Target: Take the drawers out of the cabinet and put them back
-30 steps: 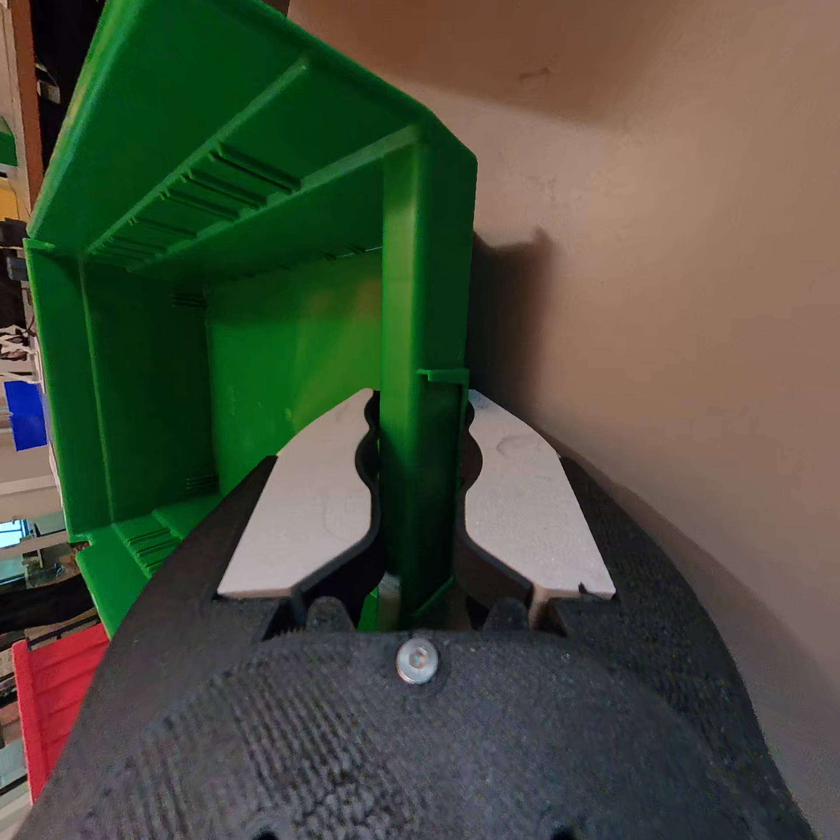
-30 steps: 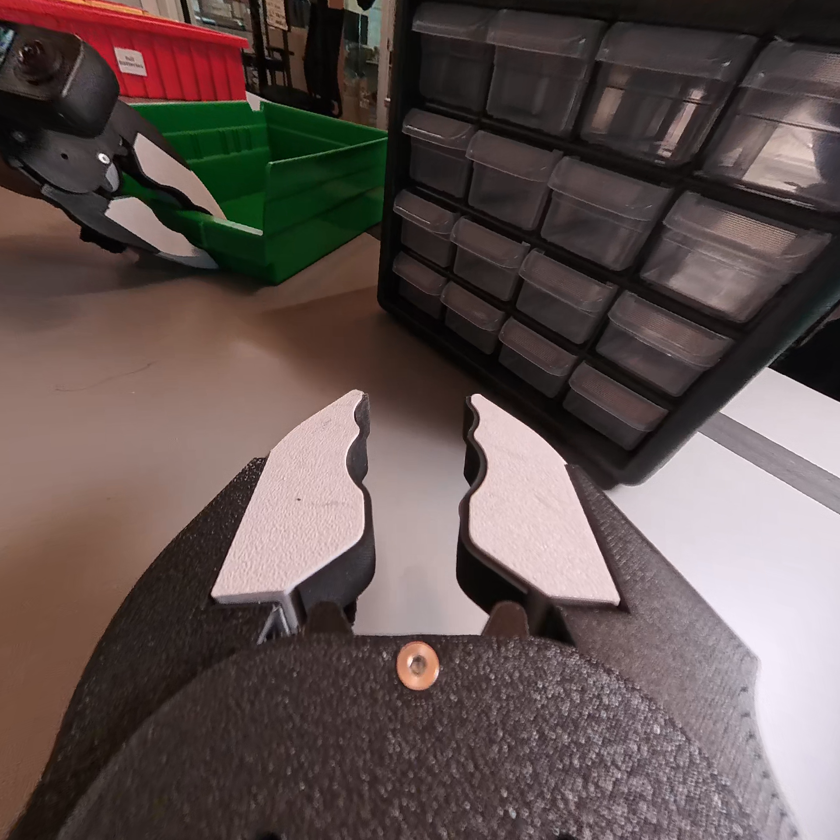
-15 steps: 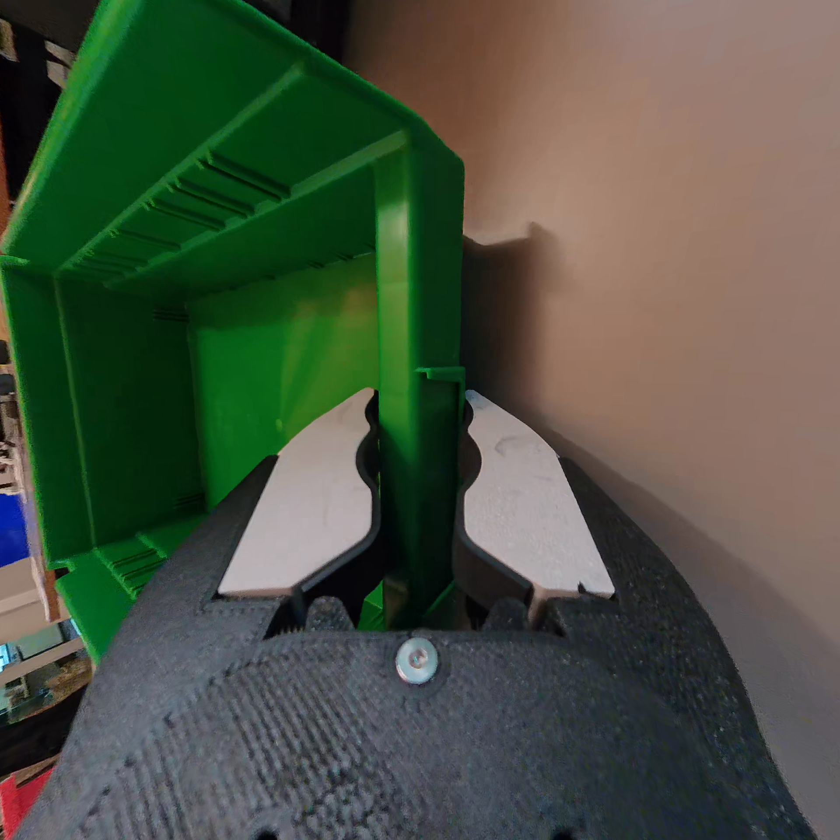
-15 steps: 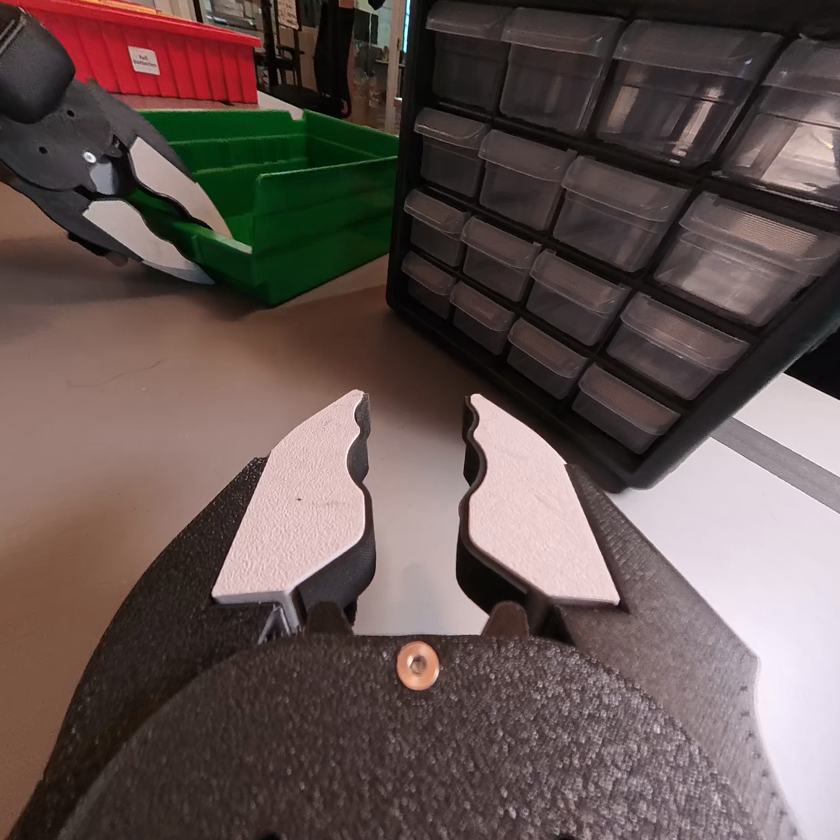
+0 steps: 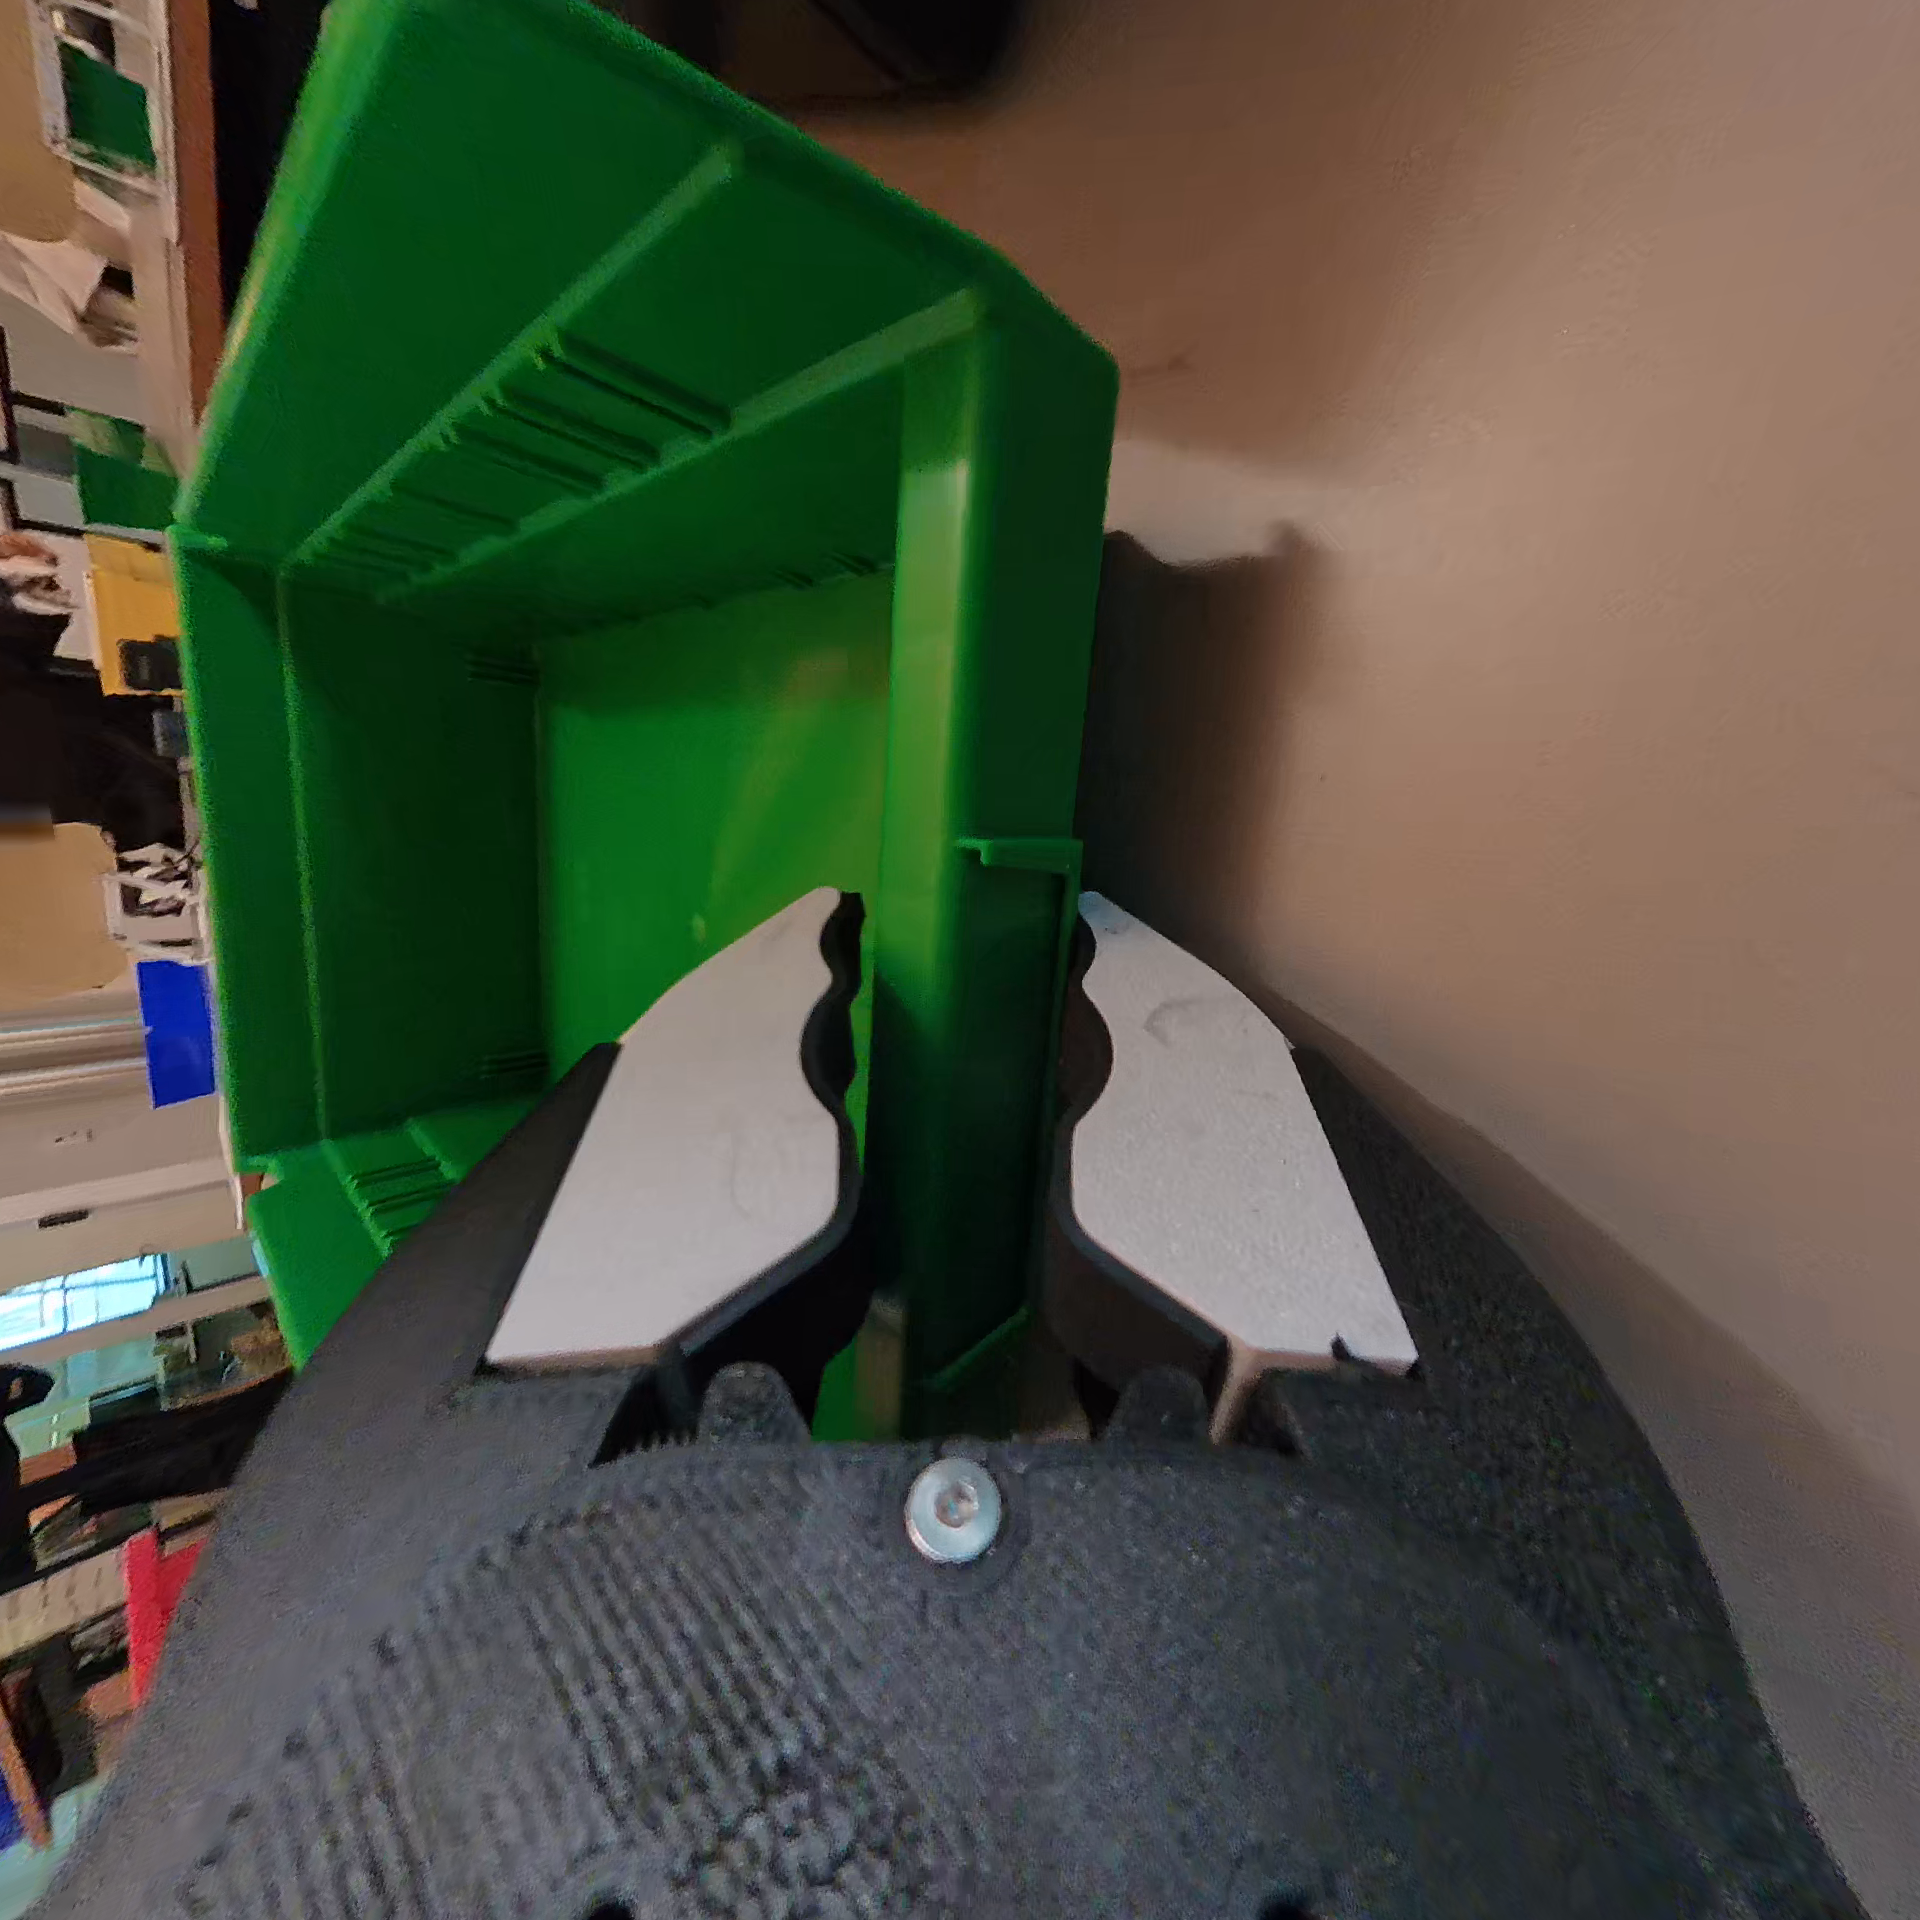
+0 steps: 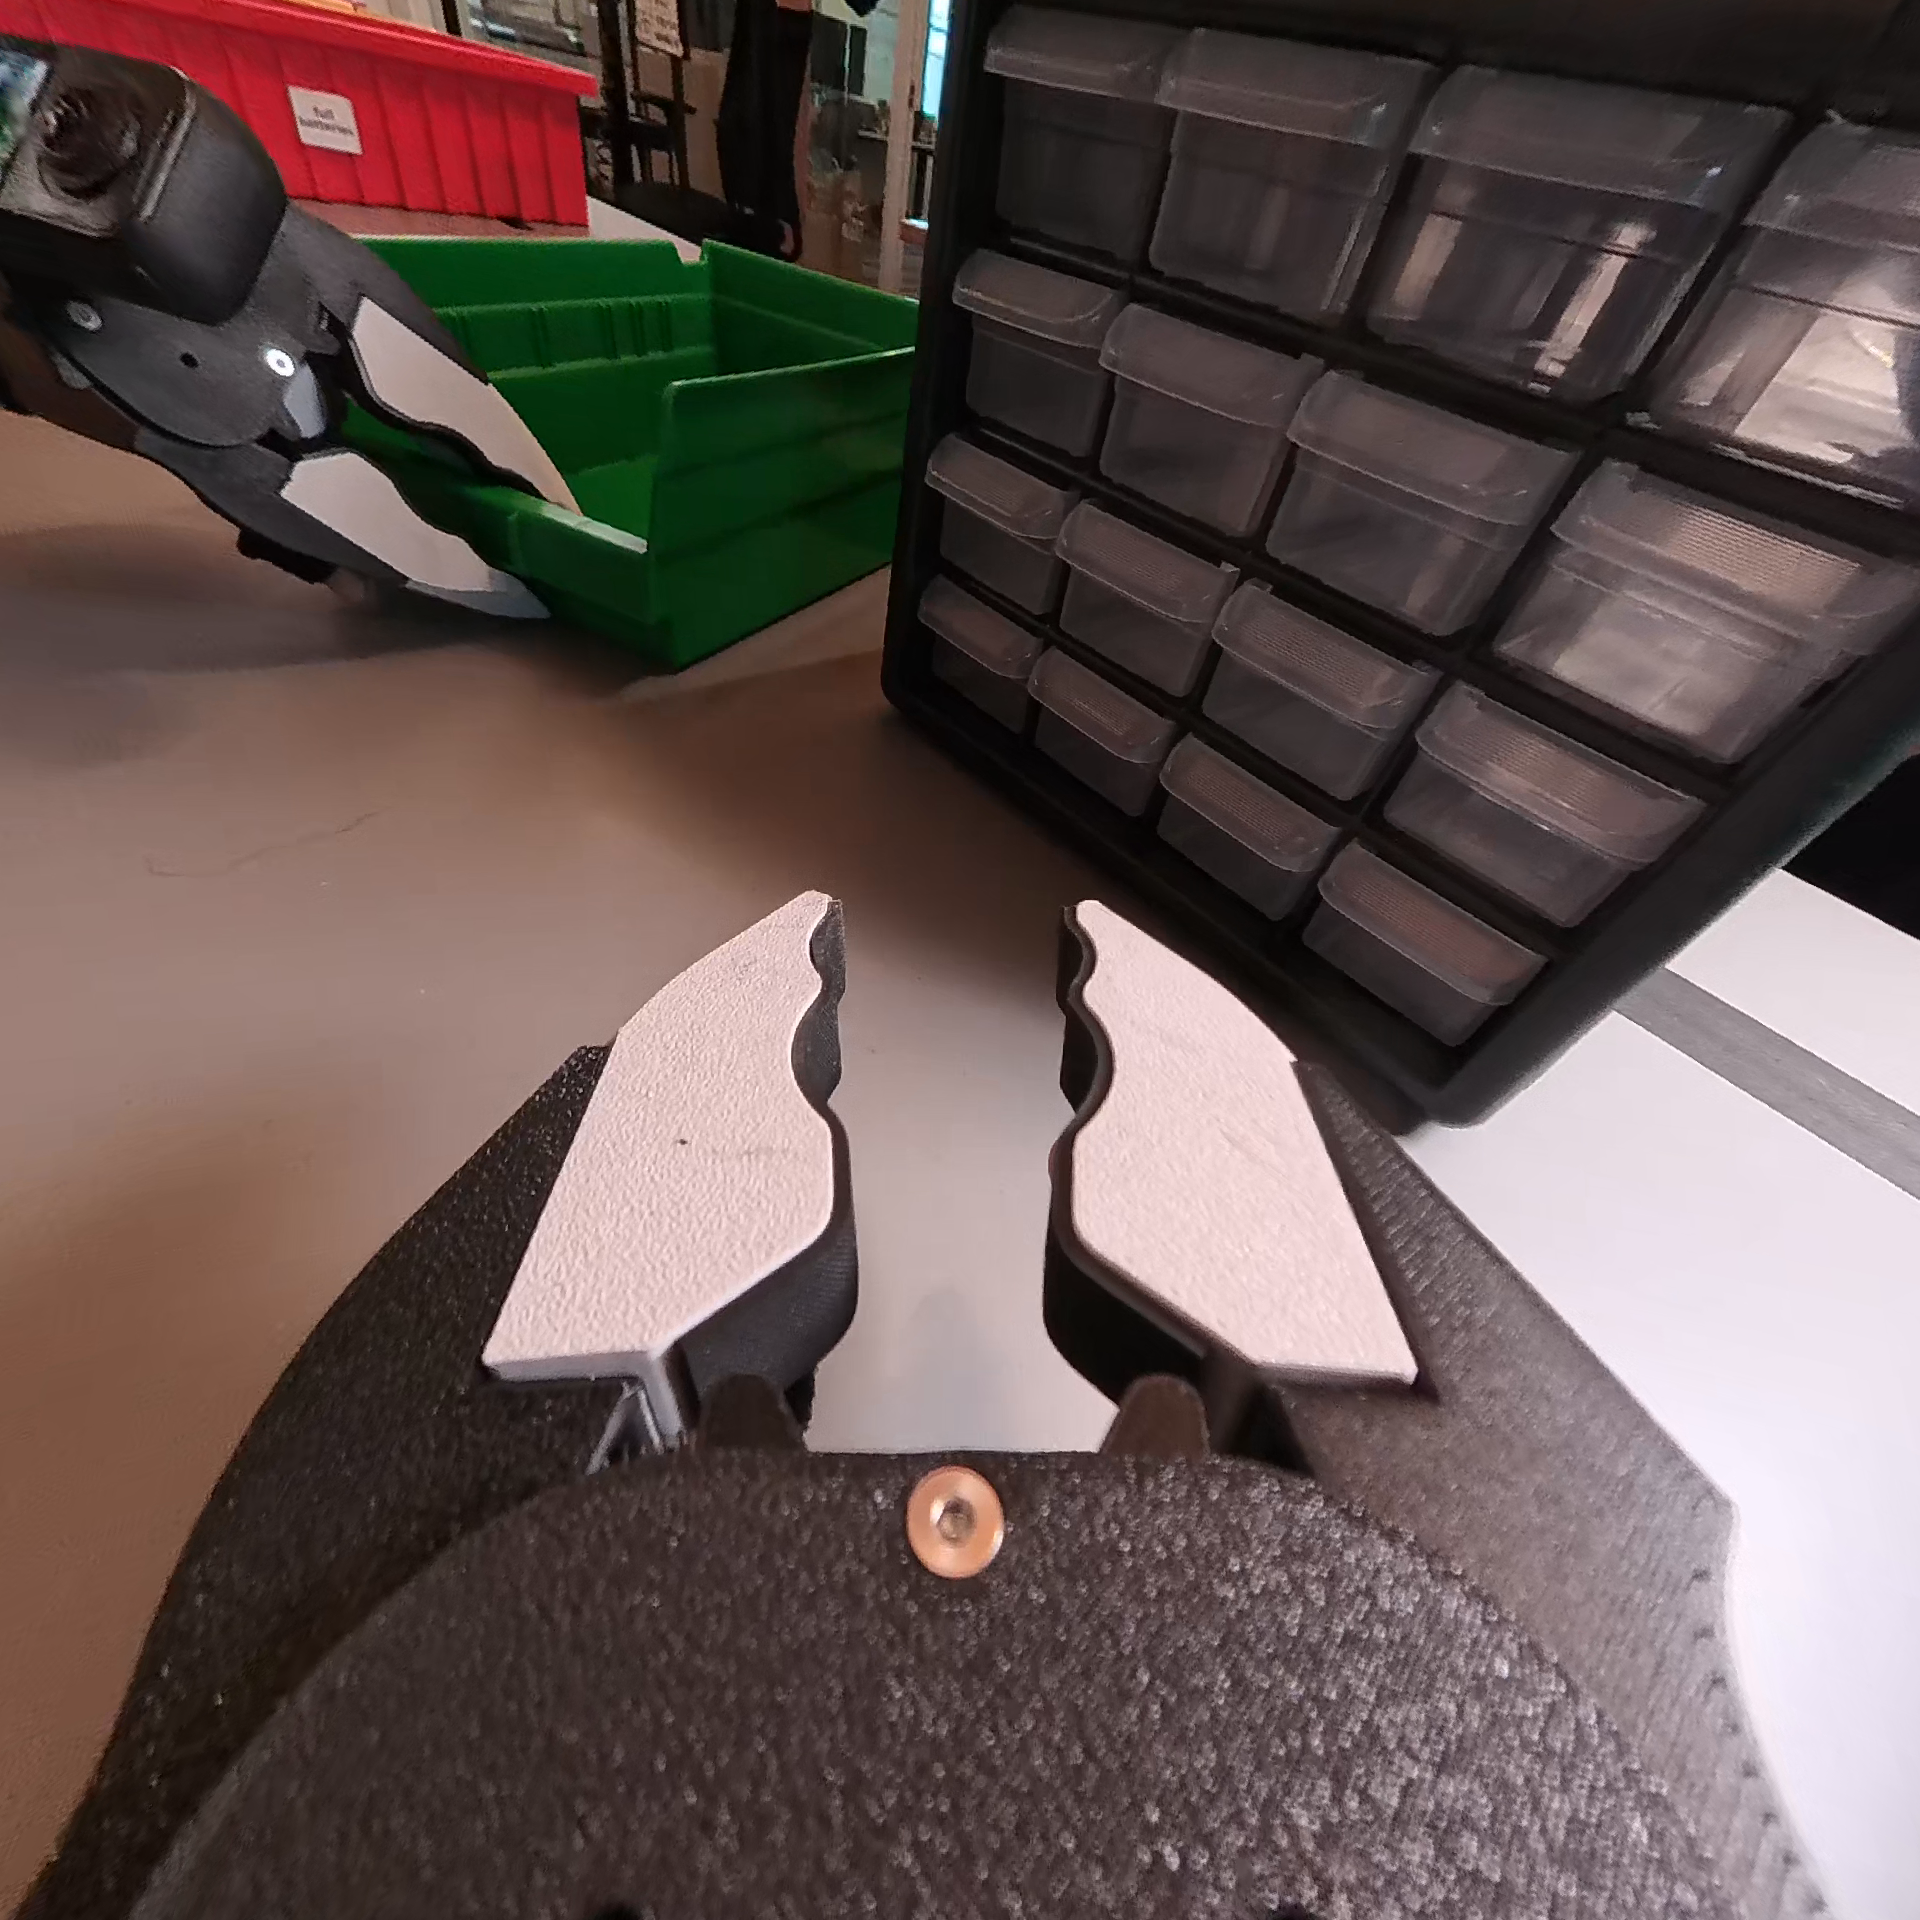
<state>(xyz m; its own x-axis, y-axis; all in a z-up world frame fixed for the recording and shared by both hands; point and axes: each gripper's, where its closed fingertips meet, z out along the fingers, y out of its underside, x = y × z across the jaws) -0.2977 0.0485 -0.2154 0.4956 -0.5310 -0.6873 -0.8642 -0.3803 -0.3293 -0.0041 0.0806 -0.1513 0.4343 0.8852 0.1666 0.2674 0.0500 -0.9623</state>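
Note:
A black cabinet [image 6: 914, 582] with several clear plastic drawers [image 6: 1340, 686], all pushed in, stands on the table at the right of the right wrist view. My right gripper [image 6: 945, 920] is open and empty, low over the table in front of the cabinet's bottom left corner. My left gripper [image 5: 961, 914] is shut on the front wall of an empty green bin [image 5: 675, 790]. In the right wrist view the left gripper [image 6: 561, 561] holds the green bin [image 6: 769, 520] just left of the cabinet.
A red bin [image 6: 436, 135] stands behind the green bin. The grey tabletop [image 6: 364, 883] lies between my grippers. A dark tape stripe [image 6: 1766, 1081] crosses the lighter table surface to the right of the cabinet. Shelves and clutter fill the background.
My left gripper has slid the green bin a little to the right, nearer the cabinet, and turned it slightly. The right gripper has stayed open and nearly still.

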